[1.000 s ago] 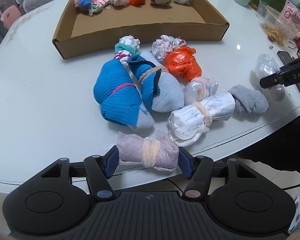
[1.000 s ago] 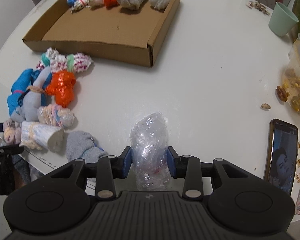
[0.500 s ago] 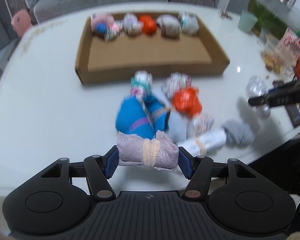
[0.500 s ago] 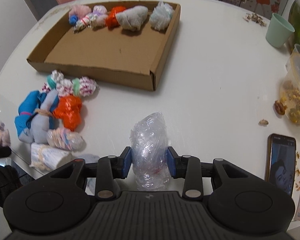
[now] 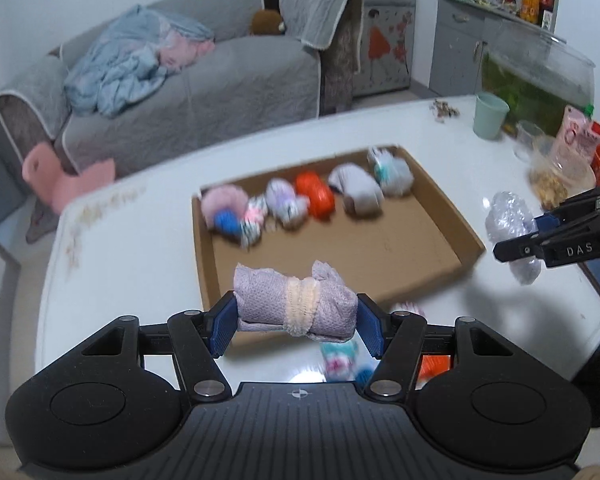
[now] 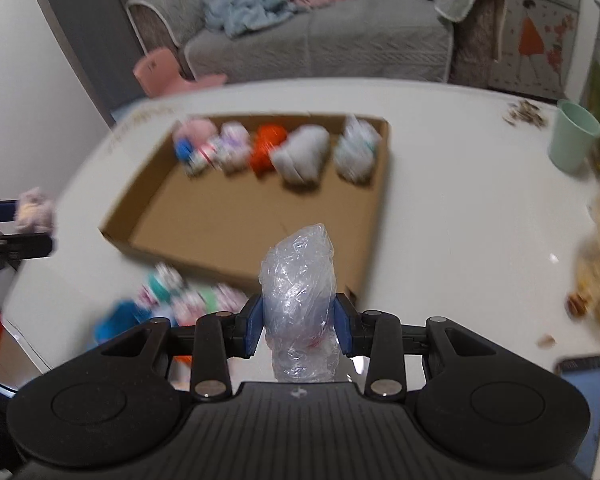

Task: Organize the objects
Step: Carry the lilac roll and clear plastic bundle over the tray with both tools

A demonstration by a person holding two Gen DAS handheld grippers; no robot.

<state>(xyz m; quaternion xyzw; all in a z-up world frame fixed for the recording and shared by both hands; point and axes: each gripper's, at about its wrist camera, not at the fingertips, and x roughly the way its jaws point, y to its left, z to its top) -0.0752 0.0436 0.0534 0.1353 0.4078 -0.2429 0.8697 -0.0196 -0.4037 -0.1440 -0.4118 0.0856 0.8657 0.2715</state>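
My left gripper (image 5: 296, 326) is shut on a lilac cloth roll (image 5: 292, 304) tied with a cream band, held in the air over the near wall of the cardboard tray (image 5: 440, 236). My right gripper (image 6: 299, 328) is shut on a clear crumpled plastic bundle (image 6: 300, 288), also lifted, near the tray's (image 6: 374, 216) front right corner. Several bundles lie in a row along the tray's far wall (image 5: 312, 200). From the left wrist view the right gripper (image 5: 540, 232) with its plastic bundle (image 5: 508, 220) shows at the right; the left gripper and its roll (image 6: 34, 212) show at the right wrist view's left edge.
Loose bundles (image 6: 168, 296) lie on the white table in front of the tray, partly hidden under both grippers. A green cup (image 6: 572, 136), a snack container (image 5: 560, 180) and a phone (image 6: 584, 392) sit at the table's right. A grey sofa (image 5: 220, 72) stands behind.
Both grippers rose and tilted up while keeping their bundles. The tray now sits nearer under them, the loose pile slid to the bottom of each view, and the sofa came into sight.
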